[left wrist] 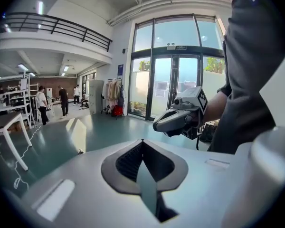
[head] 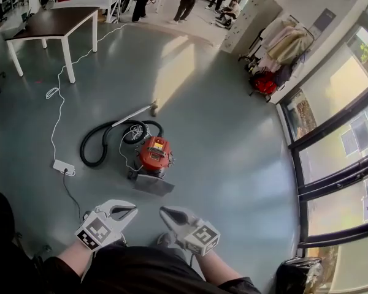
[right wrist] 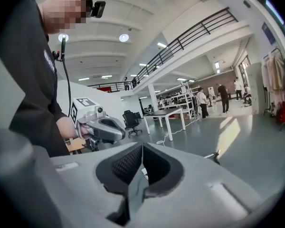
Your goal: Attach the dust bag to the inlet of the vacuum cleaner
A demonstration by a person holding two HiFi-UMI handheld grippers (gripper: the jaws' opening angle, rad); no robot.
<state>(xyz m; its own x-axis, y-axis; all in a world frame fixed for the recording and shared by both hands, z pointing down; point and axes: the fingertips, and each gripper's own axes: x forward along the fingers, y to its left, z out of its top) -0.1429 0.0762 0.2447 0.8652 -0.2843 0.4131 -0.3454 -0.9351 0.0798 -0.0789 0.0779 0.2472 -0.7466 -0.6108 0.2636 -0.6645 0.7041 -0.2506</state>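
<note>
Head view, one vacuum cleaner [head: 154, 154], left tongs [head: 132, 211] and right tongs [head: 163, 212] closed, empty.

— Where does the red canister vacuum cleaner [head: 154, 154] sit?
— On the grey-green floor [head: 221, 115], black flexible hose [head: 98, 141] looped at its left. Below it, the left gripper [head: 132, 211] and right gripper [head: 162, 212] point toward each other.

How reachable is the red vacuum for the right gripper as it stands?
Probably not yet. The right gripper, jaws shut and empty, is held up by the person's body, while the vacuum sits on the floor ahead and below. Nothing lies between them, so a step or bend should do.
</note>
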